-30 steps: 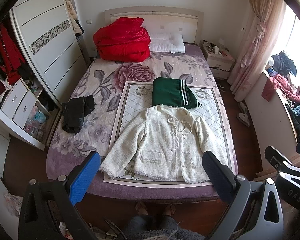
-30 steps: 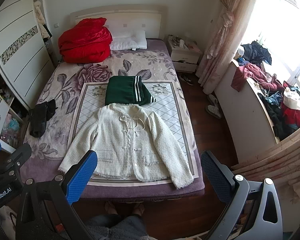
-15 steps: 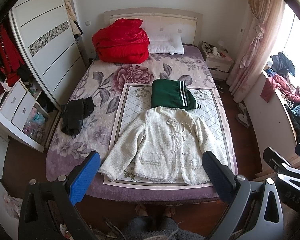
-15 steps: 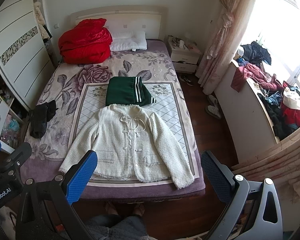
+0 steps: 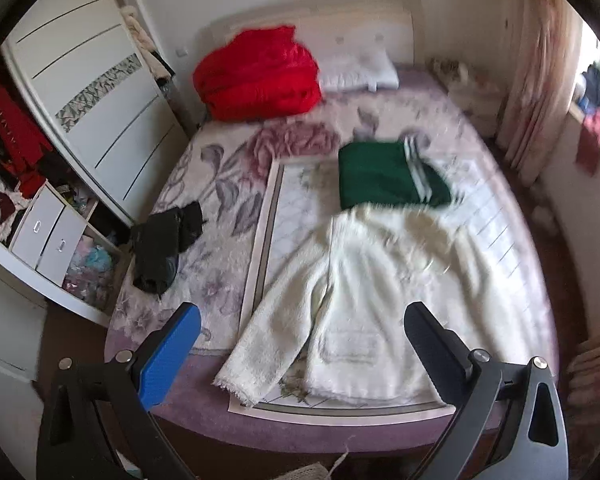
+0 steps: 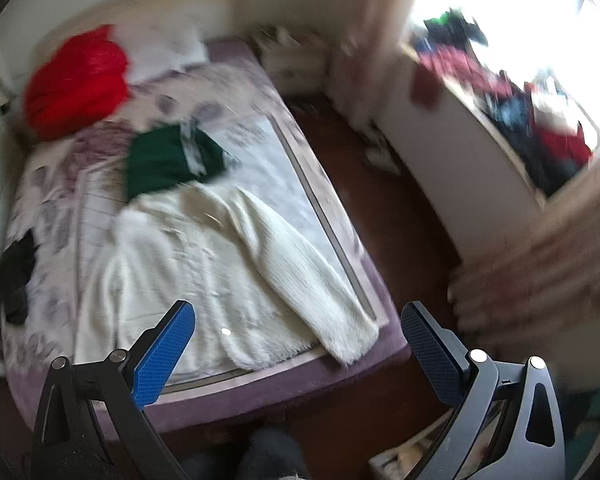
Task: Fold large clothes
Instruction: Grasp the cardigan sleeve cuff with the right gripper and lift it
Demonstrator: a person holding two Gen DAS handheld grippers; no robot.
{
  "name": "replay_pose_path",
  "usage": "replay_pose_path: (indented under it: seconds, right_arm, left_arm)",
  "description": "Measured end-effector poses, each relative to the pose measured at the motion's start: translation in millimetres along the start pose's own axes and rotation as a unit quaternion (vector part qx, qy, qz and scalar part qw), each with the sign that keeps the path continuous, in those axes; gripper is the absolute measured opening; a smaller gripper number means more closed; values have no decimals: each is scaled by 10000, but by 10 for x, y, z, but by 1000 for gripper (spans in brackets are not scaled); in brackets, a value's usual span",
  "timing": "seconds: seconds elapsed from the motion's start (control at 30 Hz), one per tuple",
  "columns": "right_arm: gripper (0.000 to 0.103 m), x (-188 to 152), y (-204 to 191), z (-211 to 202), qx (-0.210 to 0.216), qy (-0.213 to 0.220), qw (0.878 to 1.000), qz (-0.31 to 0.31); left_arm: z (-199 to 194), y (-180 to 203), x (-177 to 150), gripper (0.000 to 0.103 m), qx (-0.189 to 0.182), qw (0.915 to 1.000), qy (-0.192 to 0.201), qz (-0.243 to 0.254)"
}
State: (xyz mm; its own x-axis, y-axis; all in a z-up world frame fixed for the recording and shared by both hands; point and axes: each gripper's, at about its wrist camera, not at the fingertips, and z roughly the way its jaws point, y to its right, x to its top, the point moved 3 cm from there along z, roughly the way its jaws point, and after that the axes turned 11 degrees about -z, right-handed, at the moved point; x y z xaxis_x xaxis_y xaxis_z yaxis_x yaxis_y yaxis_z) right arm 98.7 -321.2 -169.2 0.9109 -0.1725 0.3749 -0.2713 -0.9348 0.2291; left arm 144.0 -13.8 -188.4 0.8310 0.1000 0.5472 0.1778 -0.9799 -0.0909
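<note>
A cream-white jacket (image 5: 376,280) lies spread flat, front up, on the patterned mat on the bed (image 5: 236,412); it also shows in the right wrist view (image 6: 220,272). Its left sleeve end (image 5: 244,372) lies near the bed's foot edge, its right sleeve end (image 6: 348,340) near the foot corner. My left gripper (image 5: 300,340) is open and empty above the jacket's lower left. My right gripper (image 6: 298,336) is open and empty above the jacket's lower right. Both views are motion-blurred.
A folded green garment (image 5: 388,176) lies just beyond the jacket's collar. A red quilt (image 5: 260,76) and a pillow (image 5: 360,72) sit at the headboard. A black garment (image 5: 164,248) lies at the bed's left edge. A wardrobe (image 5: 80,100) stands left, a cluttered sill (image 6: 520,112) right.
Both grippers have moved forward and down toward the bed's foot; the left view has swung toward the left sleeve, the right toward the right sleeve. The jacket has not moved.
</note>
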Motion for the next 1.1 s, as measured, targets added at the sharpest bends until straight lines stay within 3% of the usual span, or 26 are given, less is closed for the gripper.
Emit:
replay_pose_path:
  seconds: [0.13, 0.37, 0.57, 0.6, 0.63, 0.7, 0.73, 0.77, 0.83, 0.9, 0.93, 1.0, 1.03, 1.07, 1.1]
  right_arm:
    - [103, -218, 403, 1401, 60, -950, 9945, 433]
    - [103, -720, 999, 3521, 189, -1839, 9784, 928]
    - [99, -1032, 1140, 4904, 299, -2396, 9617, 1297]
    - [95, -1070, 1124, 5038, 308, -2458, 9605, 1268]
    - [78, -1121, 1070, 5238, 331, -2540, 9602, 1111]
    - [68, -1149, 995, 5388, 300, -2425, 9659, 857]
    - [48, -1113, 967, 5368, 175, -2152, 9742, 653]
    - [19, -1074, 966, 5342, -56, -1983, 9791, 451]
    - [5, -1026, 1091, 5356, -647, -1845, 9801, 335]
    - [5, -1026, 1327, 5489, -999, -1910, 9753, 474]
    - [5, -1061, 1503, 5614, -777, -2154, 9707, 727]
    - [8, -1096, 1686, 5577, -179, -2211, 9669, 1257]
    - [21, -1156, 1759, 5422, 305, -2100, 9654, 1519]
    - [48, -1247, 1806, 5269, 599, -2007, 9622, 1743]
    - [63, -1385, 1853, 5105, 830, -1900, 9573, 2013]
  left_arm:
    - [776, 347, -352, 103, 271, 9986, -458, 55]
    - [1747, 1094, -940, 103, 515, 9930, -1027, 270]
    - [2537, 1571, -1392, 103, 778, 9856, -1416, 510]
    - [2660, 1652, -1448, 103, 814, 9844, -1456, 557]
    - [2781, 1725, -1503, 103, 828, 9834, -1486, 625]
    - [2959, 1850, -1587, 103, 844, 9814, -1537, 786]
    - [3021, 1905, -1620, 103, 799, 9806, -1566, 871]
    - [3065, 1959, -1646, 103, 764, 9801, -1565, 957]
    - [3107, 2066, -1676, 103, 670, 9799, -1528, 1089]
    - [3124, 2147, -1690, 103, 579, 9796, -1526, 1173]
    - [3128, 2188, -1686, 103, 527, 9800, -1521, 1167]
    - [3119, 2254, -1678, 103, 411, 9806, -1537, 1149]
    - [3106, 2297, -1682, 103, 363, 9806, -1555, 1138]
    - [3081, 2320, -1700, 103, 299, 9807, -1581, 1111]
    - [3062, 2346, -1723, 103, 239, 9802, -1633, 1091]
